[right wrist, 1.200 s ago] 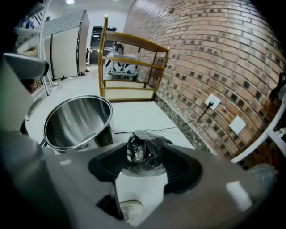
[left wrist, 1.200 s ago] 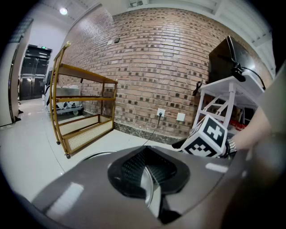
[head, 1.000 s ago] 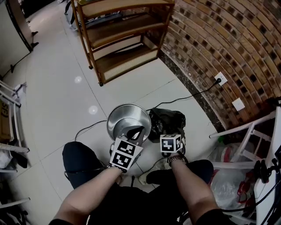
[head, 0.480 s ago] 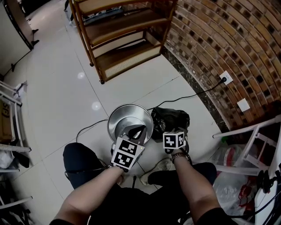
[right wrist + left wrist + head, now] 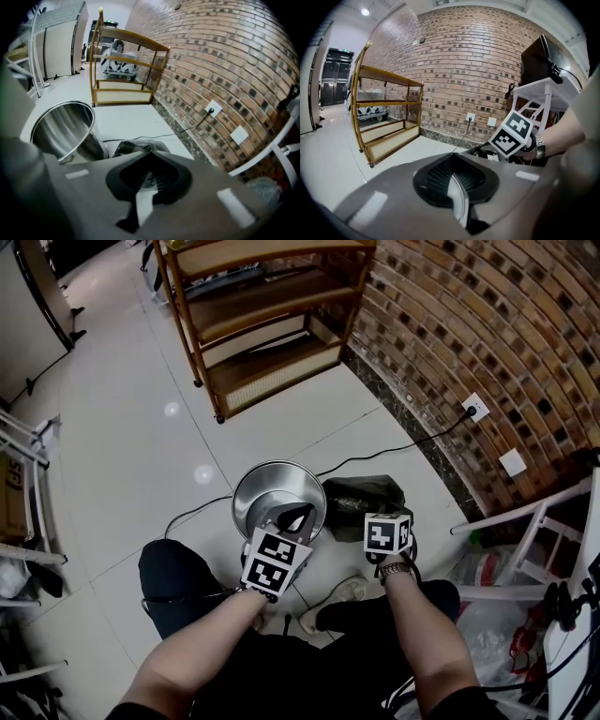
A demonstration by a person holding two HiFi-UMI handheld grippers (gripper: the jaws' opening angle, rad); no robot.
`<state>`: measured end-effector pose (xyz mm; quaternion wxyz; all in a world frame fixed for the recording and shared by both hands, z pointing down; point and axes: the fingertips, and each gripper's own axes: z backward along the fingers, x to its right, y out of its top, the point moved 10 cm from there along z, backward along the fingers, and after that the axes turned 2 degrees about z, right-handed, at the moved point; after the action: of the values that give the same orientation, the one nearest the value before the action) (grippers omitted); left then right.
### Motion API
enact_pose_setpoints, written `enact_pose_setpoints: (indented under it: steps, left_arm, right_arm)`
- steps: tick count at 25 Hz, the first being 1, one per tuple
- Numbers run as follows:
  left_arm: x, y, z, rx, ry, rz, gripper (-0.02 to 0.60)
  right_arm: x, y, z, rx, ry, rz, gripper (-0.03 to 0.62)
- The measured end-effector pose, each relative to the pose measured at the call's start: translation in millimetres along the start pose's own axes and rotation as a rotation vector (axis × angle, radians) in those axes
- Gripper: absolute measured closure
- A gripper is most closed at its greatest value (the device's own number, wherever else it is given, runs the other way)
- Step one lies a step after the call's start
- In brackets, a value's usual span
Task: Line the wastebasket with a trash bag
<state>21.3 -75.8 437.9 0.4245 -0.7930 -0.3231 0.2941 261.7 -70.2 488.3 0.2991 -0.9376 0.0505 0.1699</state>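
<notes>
**Bin steadied, bag just pinched**
My left gripper [image 5: 293, 518] is clamped on the near rim of the bin [image 5: 272, 486], I judge to keep it tipped toward me, mouth open. My right gripper [image 5: 149, 174] has just been closing and now nips a fold of the black bag [image 5: 361, 493], which lies on the floor [image 5: 131, 446] just right of the bin, probably for lifting. The head view shows bin and bag side by side. Only the gripper views show the shiny rim edge and the film between the jaws.
</notes>
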Motion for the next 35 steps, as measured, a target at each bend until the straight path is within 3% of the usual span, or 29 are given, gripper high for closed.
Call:
enact_pose_setpoints:
  steps: [14, 23, 35]
  left_arm:
    - [6, 10, 19, 0.033, 0.003, -0.009, 0.581]
    - [6, 8, 22, 0.01, -0.003, -0.001, 0.58]
    - [-3, -3, 6, -0.034, -0.041, 0.185, 0.438]
  right_arm:
    - [46, 41, 81, 0.148, -0.014, -0.033, 0.591]
    - [68, 70, 141, 0.238, -0.003, -0.02, 0.591]
    - [89, 130, 245, 0.426, -0.003, 0.046, 0.591]
